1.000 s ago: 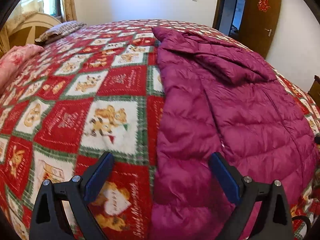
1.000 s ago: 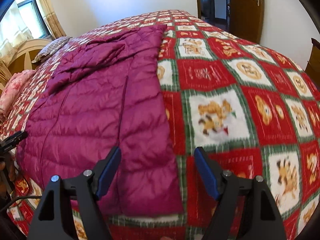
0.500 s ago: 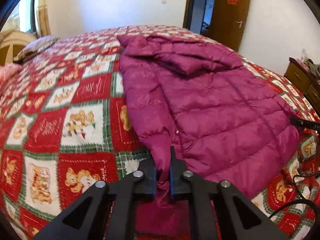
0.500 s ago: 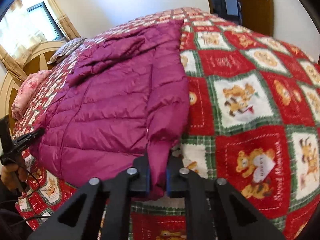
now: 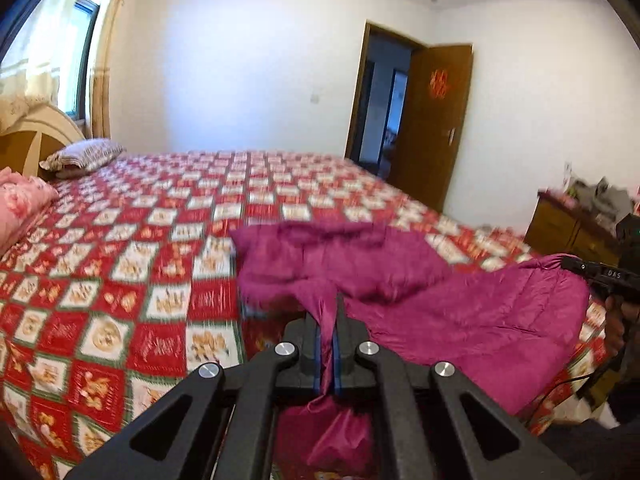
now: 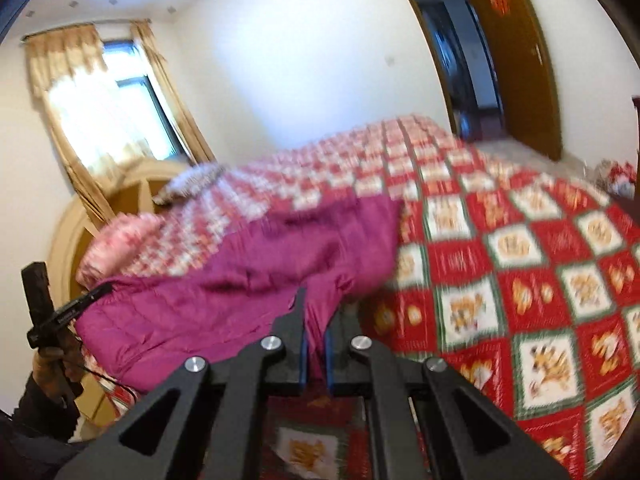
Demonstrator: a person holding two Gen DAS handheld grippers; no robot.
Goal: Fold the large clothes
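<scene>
A white-walled bedroom surrounds a wide bed (image 5: 120, 280) that fills most of both views, covered by a red, white and green patchwork quilt (image 6: 540, 280) printed with bears. At its head stands a cream and tan curved headboard (image 6: 120, 200), and behind that a bright window (image 6: 116, 120) hung with gold curtains (image 6: 68, 56). On the far side of the room a brown wooden door (image 5: 436, 124) stands open onto a dark hallway, and a wooden cabinet (image 5: 568, 228) with blurred clutter on top sits against the wall near the foot of the bed. The magenta puffer jacket (image 5: 460, 320) lies across the near part of the quilt, its lower end lifted off the bed and its upper end bunched further in. A pink floral bundle (image 5: 20, 204) and a striped pillow (image 5: 84, 154) rest near the headboard. The left gripper (image 5: 328, 344) is clenched on a fold of the jacket, fabric hanging below its fingers. The right gripper (image 6: 314, 344) is likewise clamped on the jacket's hem. Both views are blurred.
</scene>
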